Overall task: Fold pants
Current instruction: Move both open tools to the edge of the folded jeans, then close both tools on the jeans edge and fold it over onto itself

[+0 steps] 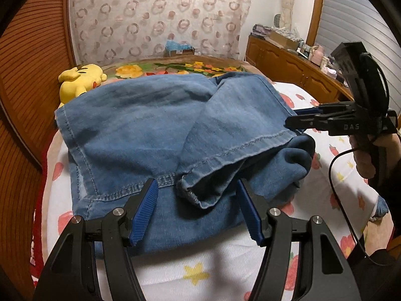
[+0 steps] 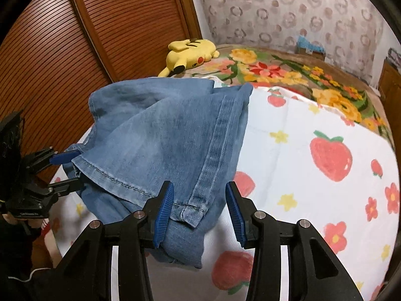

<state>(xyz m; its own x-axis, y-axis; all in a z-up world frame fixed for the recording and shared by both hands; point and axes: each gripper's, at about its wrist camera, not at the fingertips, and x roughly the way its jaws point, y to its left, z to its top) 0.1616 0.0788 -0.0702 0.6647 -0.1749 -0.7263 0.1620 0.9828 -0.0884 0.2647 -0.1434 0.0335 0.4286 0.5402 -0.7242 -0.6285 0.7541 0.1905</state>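
Blue denim pants lie folded over on the strawberry-print bed sheet, with a hemmed leg end on top at the near side. My left gripper is open, its blue pads on either side of the hem's near corner, not clamped. My right gripper shows in the left wrist view at the pants' right edge. In the right wrist view the pants fill the middle; my right gripper is open over the hem corner. My left gripper is at the far left, open around the hem.
A yellow plush toy lies at the head of the bed beside a floral blanket. A slatted wooden wardrobe door stands along one side. A wooden dresser with several small items stands on the other.
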